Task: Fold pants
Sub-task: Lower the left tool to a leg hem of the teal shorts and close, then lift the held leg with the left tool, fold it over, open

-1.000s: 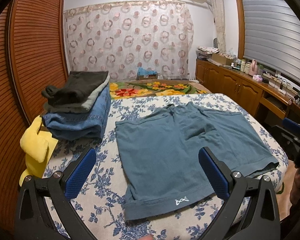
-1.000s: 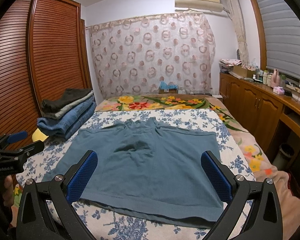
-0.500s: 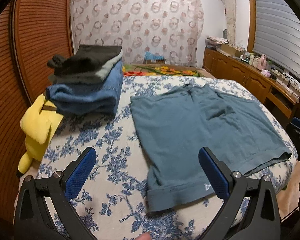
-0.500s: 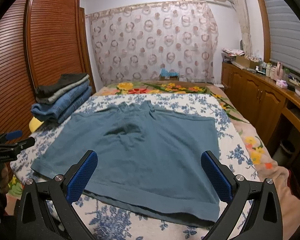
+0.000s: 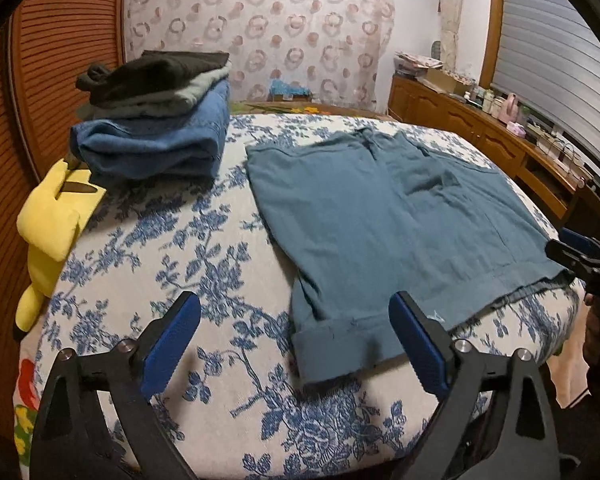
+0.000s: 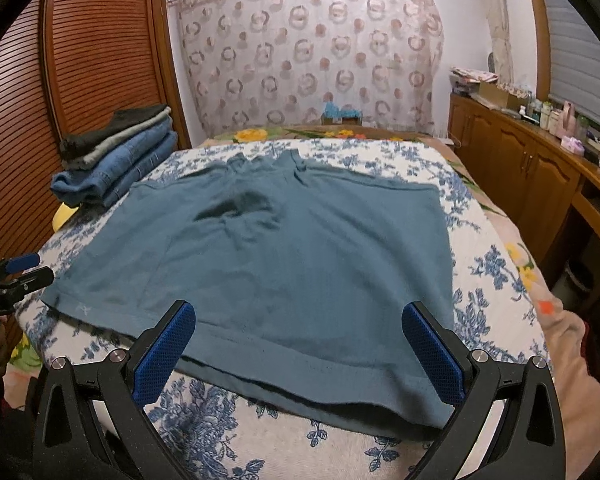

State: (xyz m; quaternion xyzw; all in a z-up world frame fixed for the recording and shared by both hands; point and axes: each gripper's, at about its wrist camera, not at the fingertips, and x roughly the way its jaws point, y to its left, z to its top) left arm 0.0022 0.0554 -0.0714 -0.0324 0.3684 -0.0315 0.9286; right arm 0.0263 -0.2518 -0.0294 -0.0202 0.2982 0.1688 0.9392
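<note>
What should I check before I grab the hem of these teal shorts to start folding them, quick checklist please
1. Teal shorts spread flat on the bed: ok, only a small wrinkle near the middle.
2. Left tongs open: ok, though the jaws have just been closing a little; the cuffed hem corner lies between them, not pinched.
3. Right tongs open: ok, poised over the near hem, not gripping.
4. Folded clothes stack clear of the shorts: ok, apart at the far left.
5. Yellow plush toy out of the way: ok, at the bed's left edge.
6. Hem's underside layer lined up: cannot tell.
</note>
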